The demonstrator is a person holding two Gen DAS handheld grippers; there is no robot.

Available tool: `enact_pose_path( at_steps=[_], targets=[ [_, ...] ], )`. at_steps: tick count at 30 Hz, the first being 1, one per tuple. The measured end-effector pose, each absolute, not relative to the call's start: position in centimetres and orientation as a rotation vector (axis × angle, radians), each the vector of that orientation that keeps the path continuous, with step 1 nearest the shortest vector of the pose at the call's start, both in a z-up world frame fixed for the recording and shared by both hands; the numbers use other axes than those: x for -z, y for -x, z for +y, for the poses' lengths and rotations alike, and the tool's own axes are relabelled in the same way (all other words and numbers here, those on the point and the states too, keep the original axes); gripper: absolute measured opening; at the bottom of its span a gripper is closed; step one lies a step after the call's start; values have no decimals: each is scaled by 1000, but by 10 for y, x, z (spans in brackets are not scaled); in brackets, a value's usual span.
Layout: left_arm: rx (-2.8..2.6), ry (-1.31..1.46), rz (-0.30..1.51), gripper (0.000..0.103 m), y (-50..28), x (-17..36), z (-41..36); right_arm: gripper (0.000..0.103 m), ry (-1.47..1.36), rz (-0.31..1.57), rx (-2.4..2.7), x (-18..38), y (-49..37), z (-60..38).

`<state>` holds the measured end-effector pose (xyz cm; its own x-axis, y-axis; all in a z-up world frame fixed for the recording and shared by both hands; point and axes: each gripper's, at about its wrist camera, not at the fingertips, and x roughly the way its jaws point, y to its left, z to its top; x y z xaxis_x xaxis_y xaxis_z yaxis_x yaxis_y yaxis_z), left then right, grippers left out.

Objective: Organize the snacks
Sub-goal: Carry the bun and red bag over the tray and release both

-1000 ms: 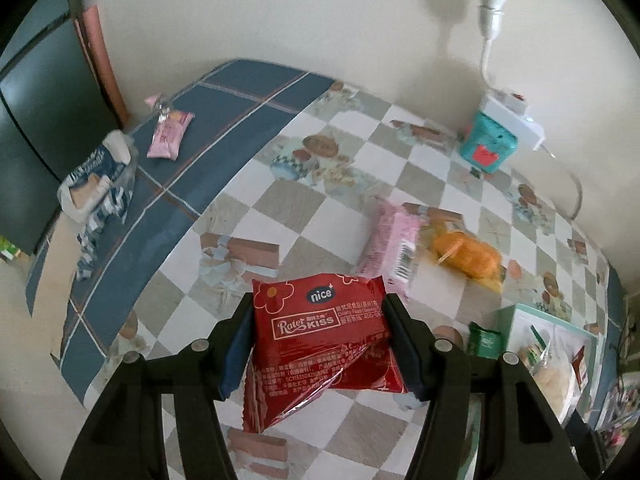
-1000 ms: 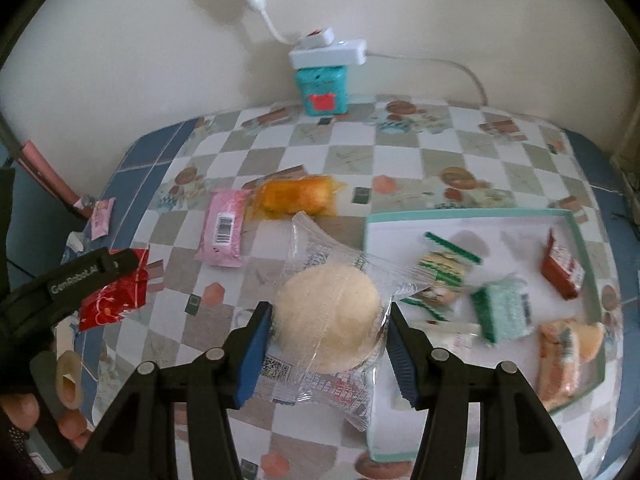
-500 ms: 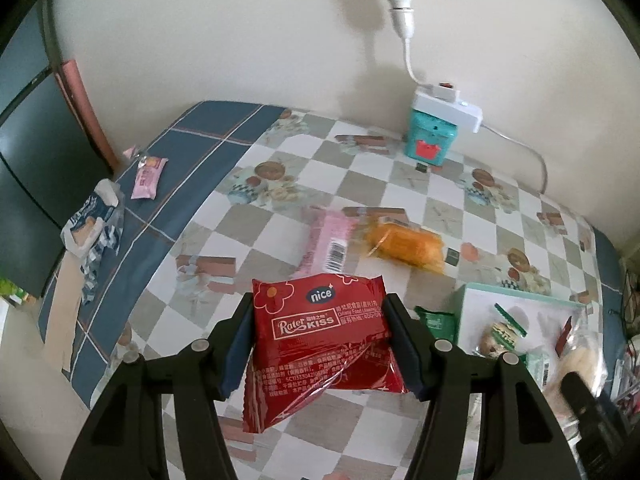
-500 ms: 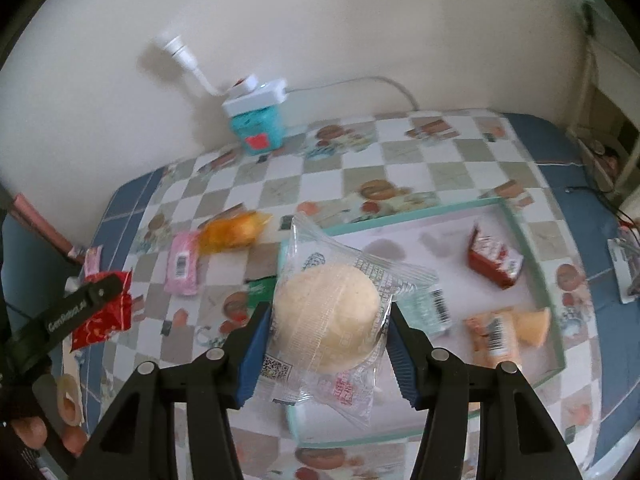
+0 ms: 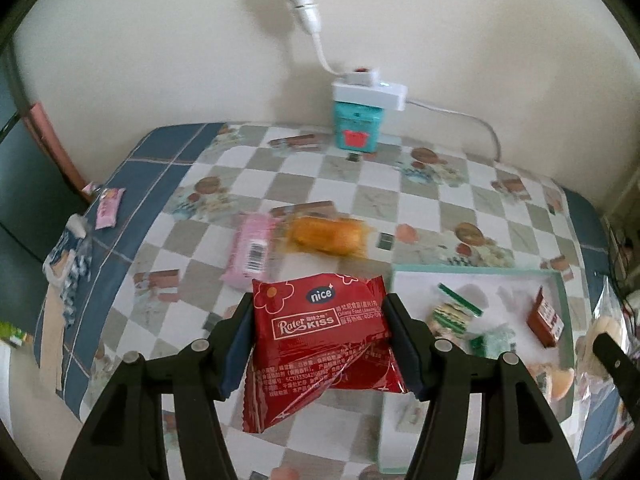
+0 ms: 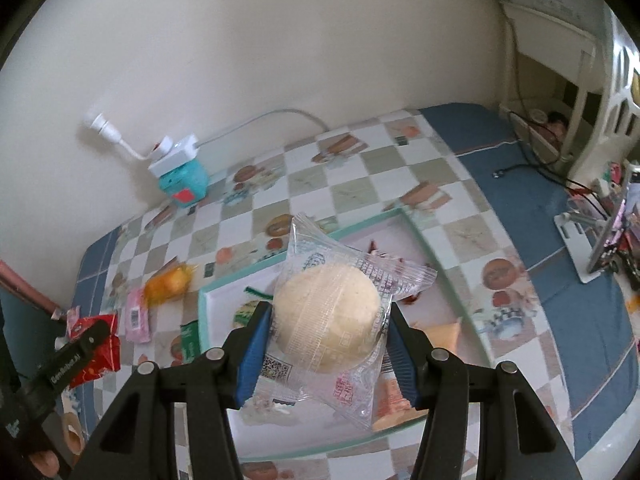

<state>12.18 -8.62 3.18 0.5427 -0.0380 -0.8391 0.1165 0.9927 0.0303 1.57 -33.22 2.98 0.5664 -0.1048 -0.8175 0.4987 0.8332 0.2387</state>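
My left gripper is shut on a red "Rater Kiss" snack packet, held above the checked tablecloth just left of the tray. My right gripper is shut on a round pale bun in a clear wrapper, held over the mint-rimmed white tray. The tray holds several small snacks, among them a brown packet and a green-striped one. On the cloth lie a pink packet and an orange cake in clear wrap. The left gripper with its red packet shows at the lower left of the right wrist view.
A teal box with a white power strip stands at the wall. A small pink packet and a blue-white wrapper lie at the table's left edge. A white stand with cables sits at the right end.
Both grippers have carried their packets to the right across the table and rolled; the tray has come under the right gripper and beside the left one. Both grips are unchanged.
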Motion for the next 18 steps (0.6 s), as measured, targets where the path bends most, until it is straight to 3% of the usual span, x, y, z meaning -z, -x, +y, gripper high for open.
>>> enact_pose_path(
  at_steps=[18],
  targets=[
    [232, -139, 1029, 64, -136, -14, -161, 58, -494, 926, 386, -7, -31, -364]
  ],
)
